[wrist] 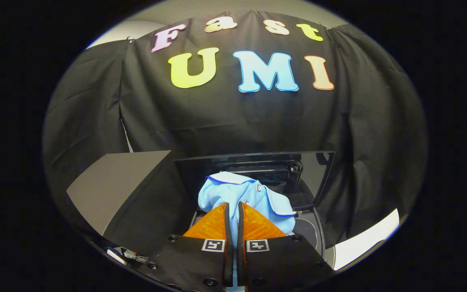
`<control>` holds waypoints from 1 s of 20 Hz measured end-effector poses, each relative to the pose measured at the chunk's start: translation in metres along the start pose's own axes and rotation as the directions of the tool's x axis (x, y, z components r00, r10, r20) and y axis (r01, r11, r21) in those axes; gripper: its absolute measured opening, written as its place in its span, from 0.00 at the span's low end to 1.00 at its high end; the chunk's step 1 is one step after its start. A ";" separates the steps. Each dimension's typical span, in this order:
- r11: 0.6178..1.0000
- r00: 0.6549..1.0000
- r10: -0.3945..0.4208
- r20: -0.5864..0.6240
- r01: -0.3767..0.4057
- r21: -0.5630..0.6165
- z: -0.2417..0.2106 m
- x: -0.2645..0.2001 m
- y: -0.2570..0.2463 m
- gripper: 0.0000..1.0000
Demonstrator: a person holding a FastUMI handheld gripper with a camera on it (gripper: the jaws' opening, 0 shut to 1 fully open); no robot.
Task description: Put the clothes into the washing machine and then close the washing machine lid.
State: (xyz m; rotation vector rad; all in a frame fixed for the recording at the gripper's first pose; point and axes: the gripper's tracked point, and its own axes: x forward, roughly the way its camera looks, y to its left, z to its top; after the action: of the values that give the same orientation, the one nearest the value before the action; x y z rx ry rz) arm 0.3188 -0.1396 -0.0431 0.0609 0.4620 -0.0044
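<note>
We hold our claw (233, 211) closed narrowly on a light blue cotton shirt with dark piping (241, 192). The shirt bunches just ahead of the fingers, above the dark washing machine's open drum (310, 227), its raised lid (314, 174) beyond.

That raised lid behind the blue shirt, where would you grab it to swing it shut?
Judging by its pose, the washing machine lid stands open behind the light blue shirt, hinged low. Its free top edge looks best: come from above and pull forward and down. First the gripper, shut on the shirt, must let go.
</note>
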 end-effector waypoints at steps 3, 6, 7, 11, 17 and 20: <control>1.000 0.999 -0.004 -0.033 0.004 0.000 -0.017 0.011 -0.004 0.08; 1.000 0.999 -0.011 -0.040 0.011 0.004 -0.025 0.015 -0.009 0.15; 1.000 1.000 -0.003 -0.014 0.003 0.015 -0.021 0.015 -0.008 0.17; 1.000 1.000 -0.014 -0.014 0.014 0.012 -0.019 0.018 -0.013 0.18; 0.998 0.996 -0.061 -0.066 0.063 0.029 -0.038 0.024 -0.024 0.97; 0.997 0.994 -0.071 -0.078 0.074 0.035 -0.045 0.023 -0.027 0.97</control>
State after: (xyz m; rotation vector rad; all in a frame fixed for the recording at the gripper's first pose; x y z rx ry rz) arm 0.3185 -0.1635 -0.0952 0.0821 0.5404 -0.0827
